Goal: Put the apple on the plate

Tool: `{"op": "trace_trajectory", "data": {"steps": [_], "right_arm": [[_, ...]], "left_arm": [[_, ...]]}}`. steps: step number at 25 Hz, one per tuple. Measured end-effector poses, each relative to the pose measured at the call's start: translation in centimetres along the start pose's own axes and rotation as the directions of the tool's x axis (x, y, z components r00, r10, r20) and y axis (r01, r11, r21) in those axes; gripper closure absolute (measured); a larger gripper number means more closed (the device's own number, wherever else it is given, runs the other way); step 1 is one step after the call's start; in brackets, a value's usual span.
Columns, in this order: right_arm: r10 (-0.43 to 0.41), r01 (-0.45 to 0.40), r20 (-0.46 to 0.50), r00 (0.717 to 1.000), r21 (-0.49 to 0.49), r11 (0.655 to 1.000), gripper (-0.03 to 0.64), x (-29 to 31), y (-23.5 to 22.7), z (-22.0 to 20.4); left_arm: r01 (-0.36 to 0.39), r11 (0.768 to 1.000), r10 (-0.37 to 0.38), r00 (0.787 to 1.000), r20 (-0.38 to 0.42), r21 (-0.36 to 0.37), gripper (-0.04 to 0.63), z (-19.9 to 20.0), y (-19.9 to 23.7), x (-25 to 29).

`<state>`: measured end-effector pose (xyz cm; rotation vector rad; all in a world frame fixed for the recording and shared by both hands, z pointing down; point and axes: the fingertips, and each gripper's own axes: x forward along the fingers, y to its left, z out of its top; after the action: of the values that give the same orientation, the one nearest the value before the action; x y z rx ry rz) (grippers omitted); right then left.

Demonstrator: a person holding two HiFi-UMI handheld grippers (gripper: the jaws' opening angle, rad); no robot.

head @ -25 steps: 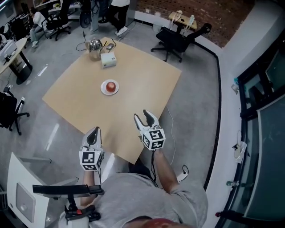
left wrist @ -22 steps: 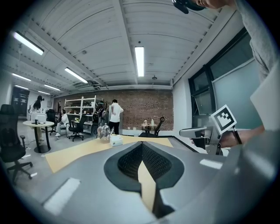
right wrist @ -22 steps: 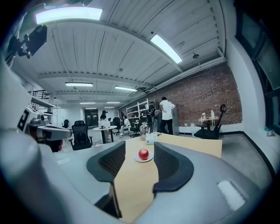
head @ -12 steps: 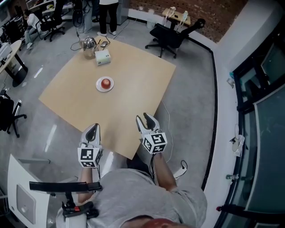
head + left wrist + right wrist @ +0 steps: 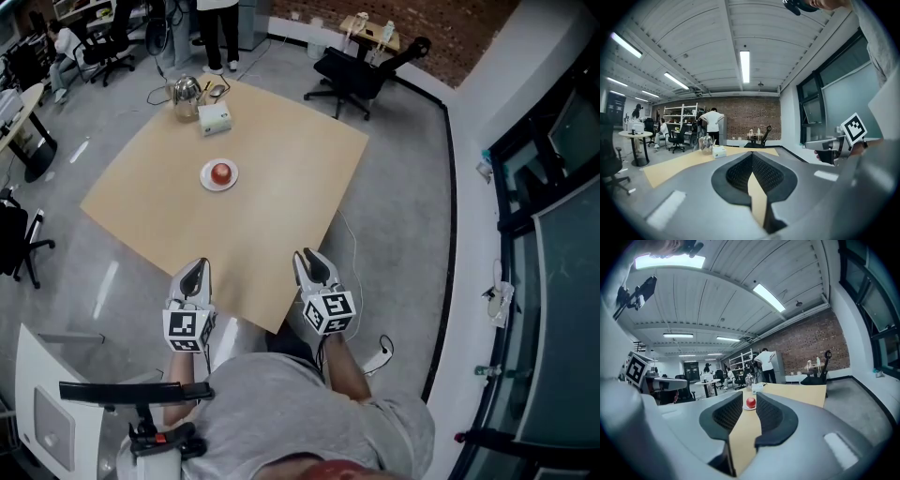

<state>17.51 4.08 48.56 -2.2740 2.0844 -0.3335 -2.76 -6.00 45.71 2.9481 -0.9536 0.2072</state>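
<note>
Our left gripper [image 5: 194, 278] has its fingers pressed together, empty. Our right gripper [image 5: 312, 267] shows a narrow gap, its jaws just closing on nothing. The apple [image 5: 220, 172] sits on the plate [image 5: 205, 177], well ahead of both fingertips.

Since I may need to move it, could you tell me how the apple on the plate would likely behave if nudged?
The apple looks round and smooth, so it would probably roll if nudged. The plate seems shallow, so its rim may barely stop it.
</note>
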Motion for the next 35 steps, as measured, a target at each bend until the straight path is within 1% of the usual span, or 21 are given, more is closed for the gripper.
{"op": "trace_trajectory", "data": {"steps": [5,11,19,23,27,31,35], "right_arm": [[-0.001,0.001,0.010,1.000,-0.002,1.000,0.550,-1.0,0.4,0.0],[-0.015,0.015,0.009,1.000,0.020,1.000,0.562,-1.9,0.4,-0.3],[-0.025,0.023,0.048,0.999,0.033,0.999,0.609,-2.7,0.5,-0.1],[-0.013,0.011,0.046,0.999,0.035,0.999,0.611,-2.7,0.8,-0.4],[-0.007,0.005,0.034,0.999,0.051,0.999,0.611,-2.4,0.7,-0.9],[0.006,-0.008,0.025,1.000,0.053,0.999,0.611,-2.7,1.0,-1.1],[0.010,-0.011,0.016,1.000,0.047,0.999,0.611,-2.5,1.1,-1.1]], "left_arm": [[-0.002,1.000,0.002,1.000,-0.019,-0.013,0.577,-0.4,0.0,-0.2],[0.002,1.000,-0.002,1.000,-0.010,-0.009,0.577,-0.2,-0.1,-0.4],[-0.001,1.000,0.001,1.000,-0.004,-0.005,0.577,-0.3,0.1,-0.6],[-0.007,1.000,0.006,1.000,-0.019,-0.011,0.577,-0.1,0.2,-0.9],[-0.007,1.000,0.007,1.000,-0.008,-0.012,0.577,-0.3,0.3,-0.6],[-0.014,1.000,0.014,1.000,-0.001,0.007,0.577,-0.4,0.4,-1.1],[-0.009,1.000,0.009,1.000,-0.019,-0.015,0.577,-0.2,0.2,-0.9]]}}
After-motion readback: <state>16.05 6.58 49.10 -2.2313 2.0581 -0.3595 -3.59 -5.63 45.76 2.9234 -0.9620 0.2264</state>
